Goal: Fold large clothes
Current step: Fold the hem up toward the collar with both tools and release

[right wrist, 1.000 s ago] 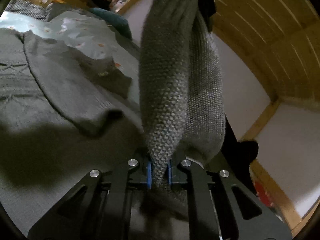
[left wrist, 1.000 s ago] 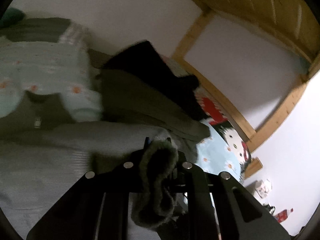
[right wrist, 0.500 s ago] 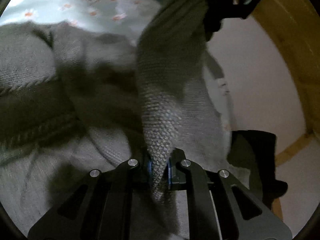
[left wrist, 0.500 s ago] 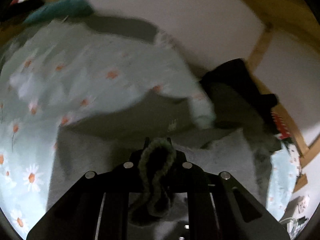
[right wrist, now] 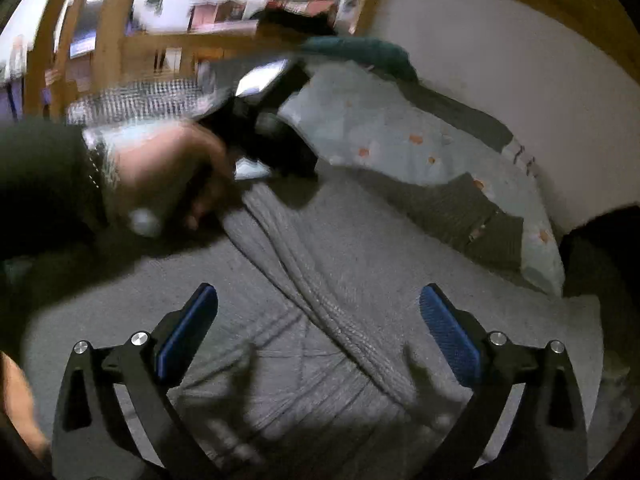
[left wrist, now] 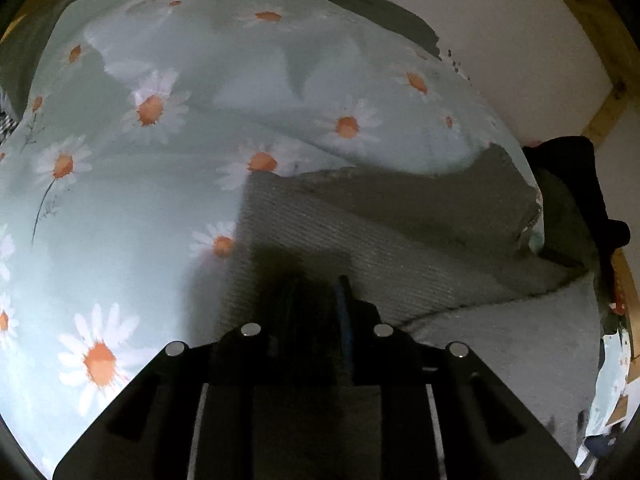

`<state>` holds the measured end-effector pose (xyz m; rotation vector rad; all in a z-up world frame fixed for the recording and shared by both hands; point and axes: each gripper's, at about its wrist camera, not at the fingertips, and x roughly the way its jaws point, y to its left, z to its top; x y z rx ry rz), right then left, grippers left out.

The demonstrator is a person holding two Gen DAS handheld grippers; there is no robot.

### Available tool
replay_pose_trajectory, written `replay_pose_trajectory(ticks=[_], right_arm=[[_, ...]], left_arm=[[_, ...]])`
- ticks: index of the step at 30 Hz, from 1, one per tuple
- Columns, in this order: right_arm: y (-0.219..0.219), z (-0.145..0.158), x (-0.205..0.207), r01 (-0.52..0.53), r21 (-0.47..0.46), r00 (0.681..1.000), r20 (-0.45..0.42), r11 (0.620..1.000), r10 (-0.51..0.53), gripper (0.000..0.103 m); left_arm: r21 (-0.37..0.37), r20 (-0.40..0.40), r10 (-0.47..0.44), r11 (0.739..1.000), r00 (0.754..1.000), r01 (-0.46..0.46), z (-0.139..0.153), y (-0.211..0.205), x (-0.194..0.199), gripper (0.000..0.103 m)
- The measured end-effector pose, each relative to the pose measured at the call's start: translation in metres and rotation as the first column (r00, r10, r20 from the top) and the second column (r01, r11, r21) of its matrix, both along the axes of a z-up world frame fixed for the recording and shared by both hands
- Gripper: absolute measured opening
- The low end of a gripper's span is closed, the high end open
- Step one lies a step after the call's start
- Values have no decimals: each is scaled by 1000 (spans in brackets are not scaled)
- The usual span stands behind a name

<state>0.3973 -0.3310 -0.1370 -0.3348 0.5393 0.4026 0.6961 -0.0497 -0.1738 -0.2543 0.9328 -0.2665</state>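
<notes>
A large grey knitted sweater [right wrist: 320, 300] lies spread on the bed, a ribbed band running diagonally across it. My right gripper [right wrist: 320, 320] hovers just above it, jaws wide open and empty, blue pads [right wrist: 188, 332] showing. My left gripper [left wrist: 316, 300] is low at the sweater's [left wrist: 360, 248] corner; its jaws stand close together in dark shadow and whether cloth is between them is hidden. In the right wrist view the left gripper [right wrist: 276, 144] and the hand holding it rest on the sweater's far left edge.
A pale green daisy-print duvet [left wrist: 160, 160] covers the bed. A dark garment pile [left wrist: 572, 184] lies at the right by the white wall [left wrist: 500, 20]. A wooden bed frame [right wrist: 116, 20] and a checked cloth [right wrist: 140, 100] are at the far side.
Both grippers came down from holding the sweater lifted. The sweater now lies flat. My right gripper has opened and let go of the knit fold. My left gripper has sunk to the bed.
</notes>
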Motion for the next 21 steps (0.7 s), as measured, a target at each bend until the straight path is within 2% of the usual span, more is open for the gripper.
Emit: replay_pose_trajectory(ticks=[2,3,4,6,8,9,10,12,15,17,18,19,20,21], right_arm=[[-16,7,11,76,22,997,-8,997,-76,100],[-23,3,28,128,10,992,-21,992,-128,100],[-40,-5,45,221,1,974,-56,975,-221,100],[-68,-23,78,353,24,923,-173,935,-344,100],[-91,-53,114,426,101,857,-363,899,-366,101],[-88,-67,125,438,83,841,-389,895,-375,101],[-81,-64,127,437,72,852,-353,896,-387,101],[-65,-60,133,410,115,865,-363,905,-346,101],[-52,-61,134,399,81,873,-338,913,-351,100],[-69,-48,121,386,159,887,-333,909,-319,100],[-75,-43,116,387,187,894,-315,903,-319,100],[-87,-33,107,406,207,899,-268,890,-347,100],[-97,-24,105,432,202,894,-226,879,-387,100],[-106,-20,103,461,184,882,-198,868,-427,100]], left_arm=[[1,18,28,1000,999,-28,10,6,-2,24],[-14,43,41,999,998,-41,18,10,-8,42],[-44,105,65,997,992,-61,35,13,-19,72],[-76,226,90,994,970,-75,63,13,-42,97],[-73,289,48,997,956,-28,85,-5,-60,97],[-69,297,22,998,954,-1,90,-17,-64,97],[-68,302,-1,997,953,23,92,-29,-69,97],[-32,308,-40,998,951,52,86,-59,-71,97],[78,269,-43,997,962,22,57,-89,-62,97],[109,216,-19,994,976,-5,37,-88,-53,97],[101,184,-1,995,983,-18,26,-85,-49,97],[96,153,7,995,988,-22,15,-80,-44,97],[127,121,12,992,993,-27,0,-78,-40,97],[165,127,4,986,992,-25,-5,-81,-40,97]])
